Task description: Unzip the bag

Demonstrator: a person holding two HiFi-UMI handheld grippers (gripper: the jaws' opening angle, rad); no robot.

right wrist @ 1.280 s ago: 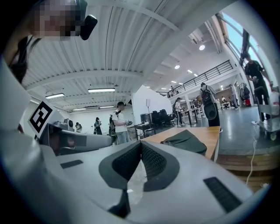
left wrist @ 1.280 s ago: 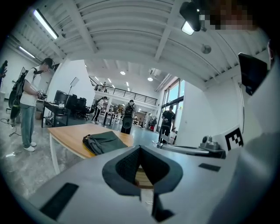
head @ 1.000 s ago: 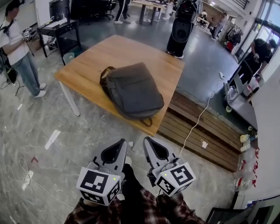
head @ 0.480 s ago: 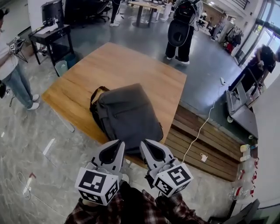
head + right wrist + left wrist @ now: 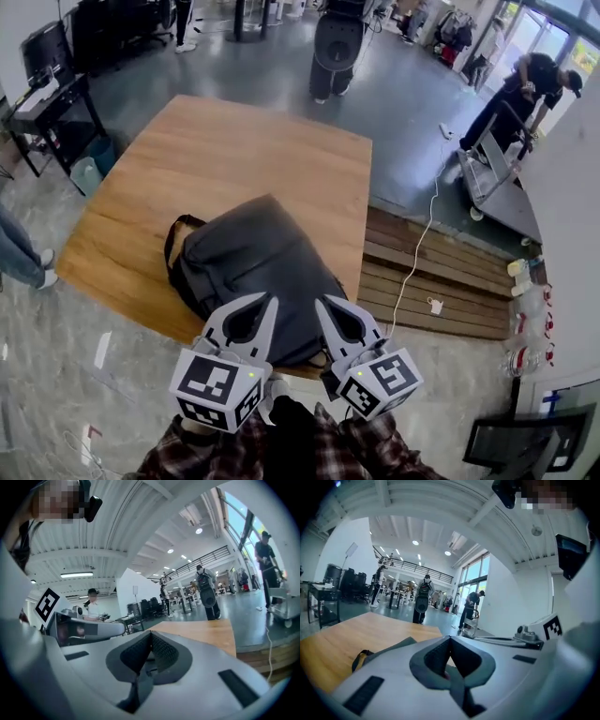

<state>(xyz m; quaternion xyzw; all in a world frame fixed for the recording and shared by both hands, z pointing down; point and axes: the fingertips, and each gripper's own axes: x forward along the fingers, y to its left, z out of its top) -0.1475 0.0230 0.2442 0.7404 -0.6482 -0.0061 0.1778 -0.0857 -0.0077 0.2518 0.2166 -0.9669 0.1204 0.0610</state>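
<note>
Both left gripper (image 5: 270, 300) and right gripper (image 5: 321, 302) have fingers closed, empty; bag (image 5: 253, 258) lies just ahead.

One bag (image 5: 258, 272), one table (image 5: 234, 150), two tools (image 5: 267, 300) (image 5: 322, 301).

Left gripper (image 5: 269, 300) and right gripper (image 5: 320, 302) partly hide the bag (image 5: 248, 253).

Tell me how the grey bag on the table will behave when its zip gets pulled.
The grey bag looks like soft fabric lying flat, so it will probably bunch rather than resist. On the smooth wooden table it may slide unless held down.
</note>
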